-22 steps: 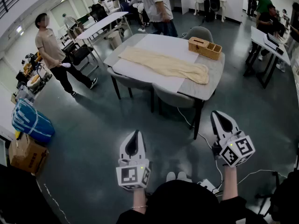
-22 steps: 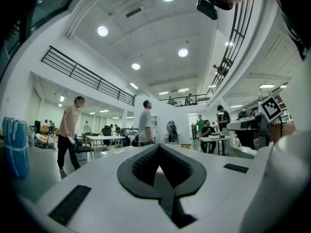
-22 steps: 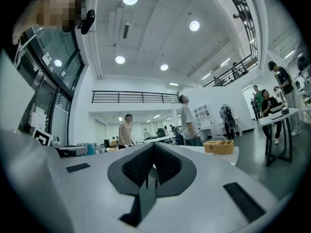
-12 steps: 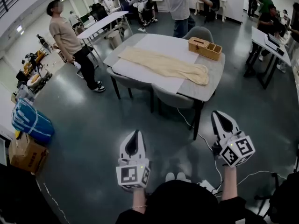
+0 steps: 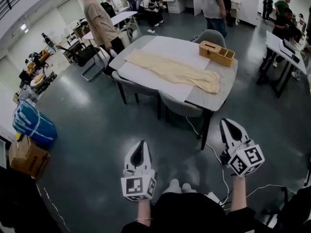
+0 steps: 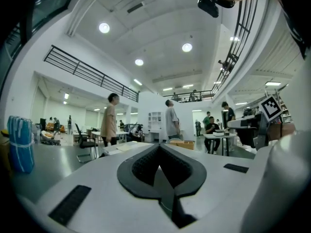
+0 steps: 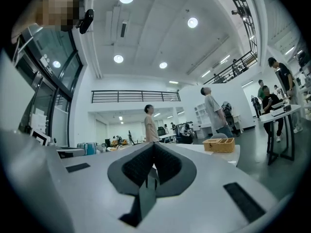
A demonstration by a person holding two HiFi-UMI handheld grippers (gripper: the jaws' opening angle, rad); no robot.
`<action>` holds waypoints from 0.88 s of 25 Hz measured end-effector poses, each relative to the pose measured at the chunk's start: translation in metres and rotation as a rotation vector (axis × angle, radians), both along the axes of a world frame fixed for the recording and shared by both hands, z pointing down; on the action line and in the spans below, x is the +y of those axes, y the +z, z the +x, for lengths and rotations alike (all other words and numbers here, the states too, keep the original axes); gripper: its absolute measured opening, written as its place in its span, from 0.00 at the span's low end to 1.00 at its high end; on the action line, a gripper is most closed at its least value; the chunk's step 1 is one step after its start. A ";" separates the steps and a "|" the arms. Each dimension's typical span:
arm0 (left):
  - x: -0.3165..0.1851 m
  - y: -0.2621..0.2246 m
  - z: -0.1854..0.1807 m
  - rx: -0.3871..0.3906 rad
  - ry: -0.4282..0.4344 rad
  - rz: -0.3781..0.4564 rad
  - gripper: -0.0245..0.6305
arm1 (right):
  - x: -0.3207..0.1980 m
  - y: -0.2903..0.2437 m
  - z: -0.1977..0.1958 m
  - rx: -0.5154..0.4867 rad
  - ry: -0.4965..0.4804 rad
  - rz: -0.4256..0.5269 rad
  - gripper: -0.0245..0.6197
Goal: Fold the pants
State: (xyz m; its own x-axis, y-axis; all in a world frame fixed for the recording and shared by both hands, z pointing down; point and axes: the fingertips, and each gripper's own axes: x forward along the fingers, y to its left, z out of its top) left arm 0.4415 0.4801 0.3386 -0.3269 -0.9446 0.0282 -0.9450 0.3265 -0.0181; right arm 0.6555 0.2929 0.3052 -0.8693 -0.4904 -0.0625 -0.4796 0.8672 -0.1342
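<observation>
Flatly, beige pants (image 5: 172, 71) lie stretched across table (image 5: 218, 97).

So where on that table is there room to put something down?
Bare spots: the white sheet behind the pants, up to the wooden box, and the grey table edge past the pants' right end. The pants fill the middle; the box takes the far right corner.

You've a wooden box (image 5: 217, 53) on the counter (image 5: 227, 79); a blue bundle (image 5: 33, 124) and a cardboard box (image 5: 26, 155) lie well left of it.
</observation>
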 end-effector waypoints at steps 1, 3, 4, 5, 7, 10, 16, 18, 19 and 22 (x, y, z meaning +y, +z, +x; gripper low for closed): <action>-0.001 0.000 -0.003 0.005 -0.008 -0.002 0.06 | -0.002 -0.001 -0.002 -0.001 -0.004 0.000 0.06; -0.004 -0.002 -0.008 0.007 -0.017 -0.006 0.06 | -0.007 -0.003 -0.007 -0.004 -0.012 -0.006 0.06; -0.007 -0.001 -0.009 0.010 -0.019 -0.007 0.06 | -0.010 -0.002 -0.009 -0.005 -0.020 -0.014 0.06; -0.009 0.000 -0.010 0.016 -0.020 -0.008 0.06 | -0.012 0.000 -0.012 -0.005 -0.029 -0.023 0.06; -0.015 0.005 -0.013 0.025 -0.018 -0.014 0.06 | -0.016 0.004 -0.019 -0.004 -0.043 -0.038 0.06; -0.026 0.011 -0.021 0.036 -0.017 -0.029 0.06 | -0.024 0.011 -0.032 0.004 -0.060 -0.055 0.06; -0.057 0.023 -0.057 0.053 0.005 -0.039 0.06 | -0.049 0.029 -0.069 0.044 -0.065 -0.079 0.06; -0.071 0.025 -0.071 0.046 0.024 -0.040 0.06 | -0.062 0.031 -0.082 0.042 -0.040 -0.084 0.06; -0.078 0.025 -0.080 0.040 0.033 -0.040 0.06 | -0.069 0.031 -0.089 0.036 -0.028 -0.084 0.06; -0.101 0.022 -0.111 0.035 0.052 -0.036 0.06 | -0.089 0.026 -0.114 0.023 -0.006 -0.082 0.06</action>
State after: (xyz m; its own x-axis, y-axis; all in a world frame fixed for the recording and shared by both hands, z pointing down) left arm 0.3302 0.3789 0.3604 -0.2758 -0.9584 0.0732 -0.9609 0.2768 0.0039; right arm 0.5416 0.2042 0.3310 -0.8732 -0.4874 -0.0026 -0.4777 0.8568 -0.1940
